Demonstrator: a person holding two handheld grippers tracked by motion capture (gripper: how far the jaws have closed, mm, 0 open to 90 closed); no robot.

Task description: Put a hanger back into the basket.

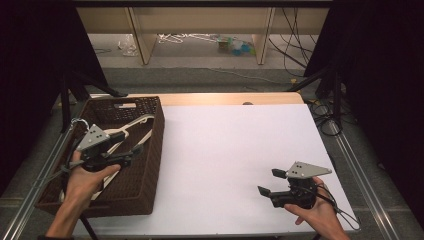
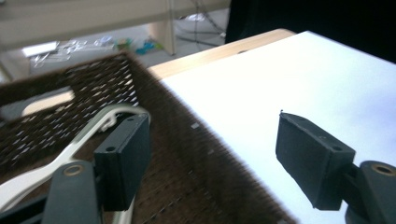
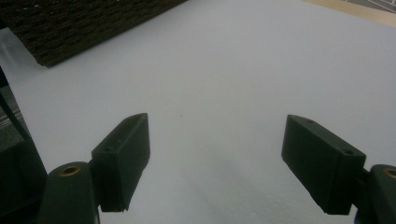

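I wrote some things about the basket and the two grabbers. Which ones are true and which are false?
1. A white hanger lies inside the brown woven basket. True.
2. The basket sits on the right side of the table. False: it sits at the left edge of the white table, seen from the high view.
3. The left gripper is squeezing the hanger. False: its jaws stand wide apart with nothing between them; the hanger lies behind its left jaw.
4. The right gripper is open over bare white table. True.
5. The right gripper is inside the basket. False: it is held over the table's near right part, far from the basket.
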